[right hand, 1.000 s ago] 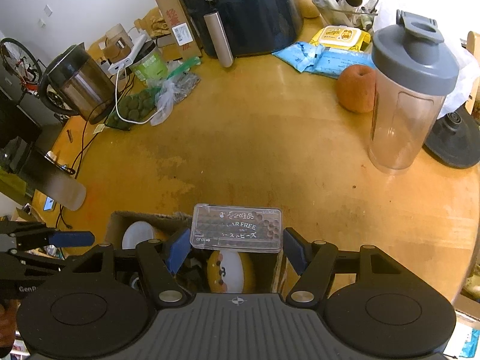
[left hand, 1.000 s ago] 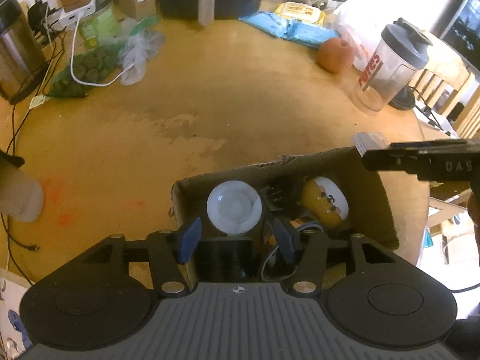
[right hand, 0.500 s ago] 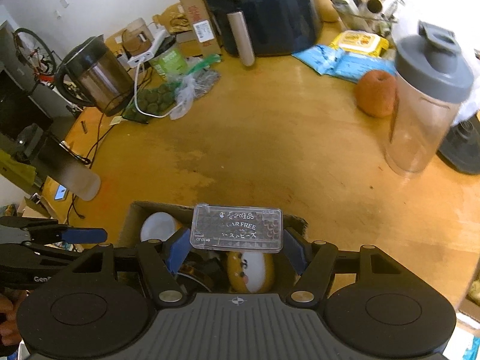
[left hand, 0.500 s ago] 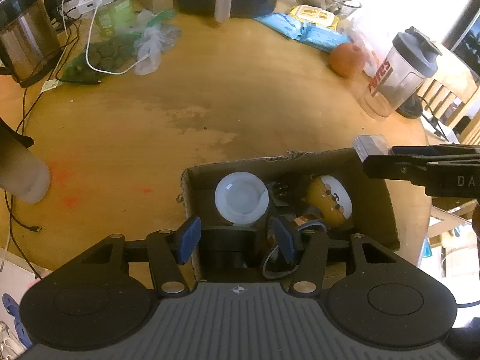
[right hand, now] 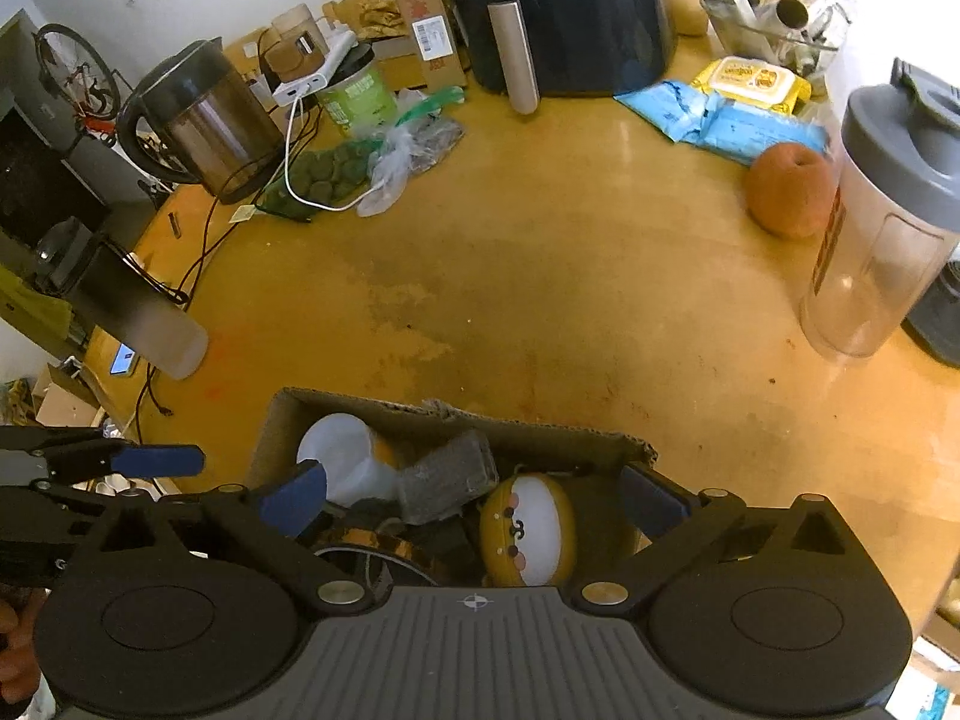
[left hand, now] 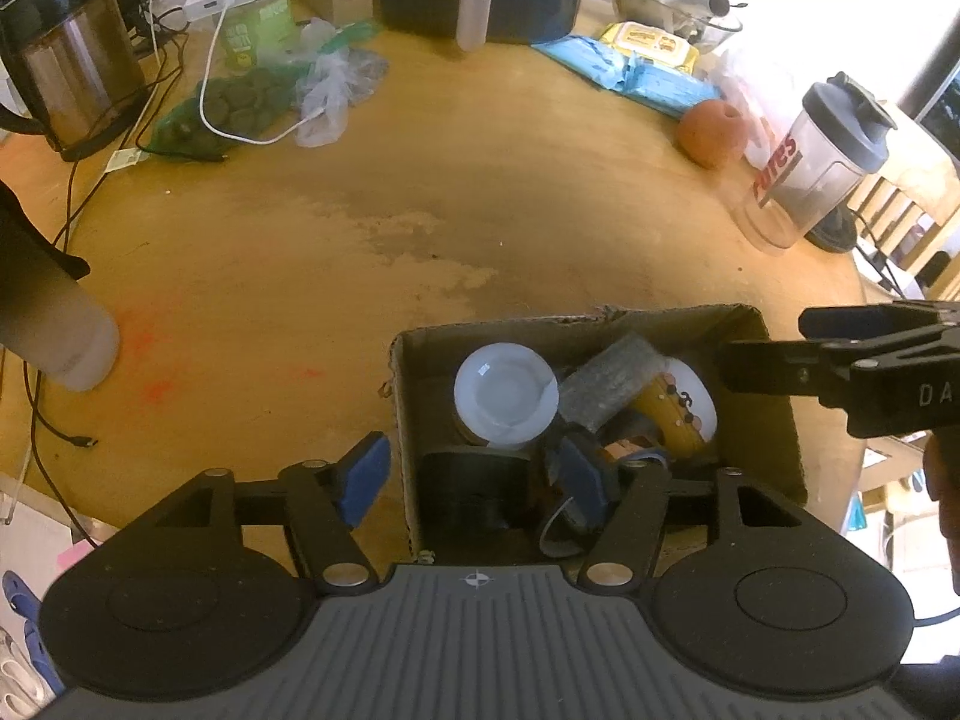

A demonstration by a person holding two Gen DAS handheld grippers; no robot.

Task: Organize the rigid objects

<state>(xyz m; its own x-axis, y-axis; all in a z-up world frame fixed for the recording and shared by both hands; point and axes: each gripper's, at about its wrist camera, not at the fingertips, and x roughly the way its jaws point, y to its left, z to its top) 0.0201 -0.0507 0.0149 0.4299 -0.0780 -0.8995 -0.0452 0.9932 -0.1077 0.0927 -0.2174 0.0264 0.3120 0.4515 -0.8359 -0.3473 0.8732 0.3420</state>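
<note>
Below my right gripper (right hand: 474, 501), spread wide, empty: corrugated cardboard box (right hand: 540, 429); textured clear rectangular case (right hand: 447, 483); glossy yellow-white egg toy (right hand: 528, 531). My left gripper (left hand: 468, 474): wide, empty.

1. Cardboard box (left hand: 774, 420): near wall hidden behind left tool (left hand: 474, 471) body in the left wrist view.
2. Black item (left hand: 474, 492) in box: shape unclear, partly covered.
3. Right tool (left hand: 840, 372): only its tip enters at the picture's right edge.
4. Yellow toy (right hand: 528, 531): lower part hidden by right tool body.
5. Frosted bottle (left hand: 60, 330): top cut off at left edge.
6. Shaker (right hand: 882, 228): label text unreadable, blurred.
</note>
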